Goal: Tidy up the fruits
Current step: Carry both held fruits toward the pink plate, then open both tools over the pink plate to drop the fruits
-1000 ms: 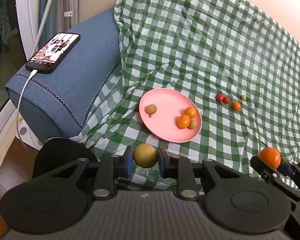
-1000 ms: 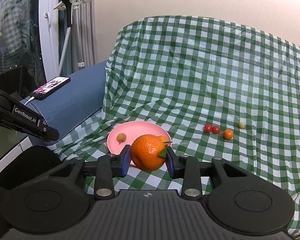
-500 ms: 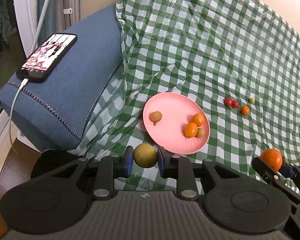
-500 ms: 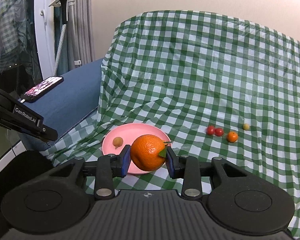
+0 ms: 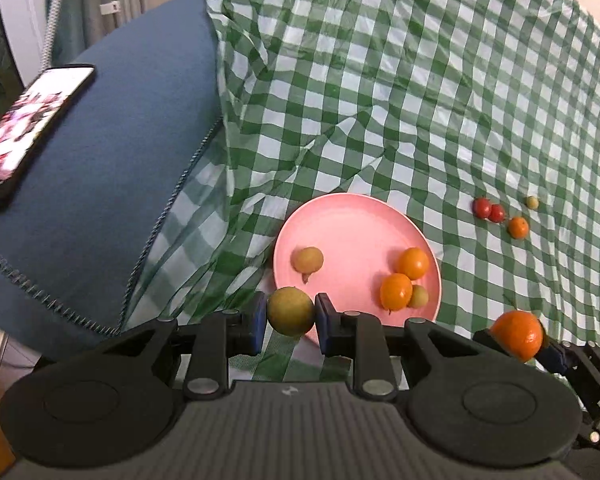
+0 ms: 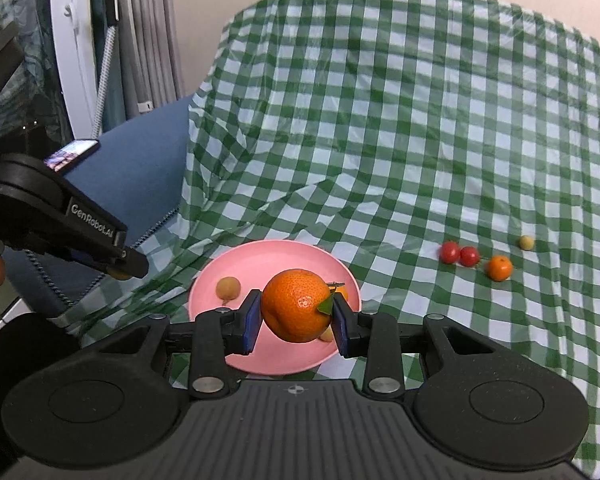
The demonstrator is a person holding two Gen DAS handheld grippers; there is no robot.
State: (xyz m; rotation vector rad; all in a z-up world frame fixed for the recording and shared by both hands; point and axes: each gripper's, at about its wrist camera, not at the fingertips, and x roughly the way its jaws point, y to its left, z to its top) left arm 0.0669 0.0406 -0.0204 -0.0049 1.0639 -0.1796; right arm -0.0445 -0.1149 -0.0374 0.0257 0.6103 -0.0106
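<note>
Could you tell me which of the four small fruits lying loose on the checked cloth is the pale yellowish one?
It is the pale yellowish fruit, farthest right and alone; the two red fruits touch, and the small orange fruit lies beside them.

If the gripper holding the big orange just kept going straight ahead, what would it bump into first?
Probably the pink plate: the right gripper, shut on the orange, points down at it. Depth is unclear.

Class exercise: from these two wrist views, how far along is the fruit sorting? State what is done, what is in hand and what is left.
Done: four small fruits lie on the pink plate. In hand: the left tool grips a yellow-green fruit at the plate's near edge, and the right tool grips a mandarin. Left: two red tomatoes, a small orange fruit and a small greenish fruit on the checked cloth.
</note>
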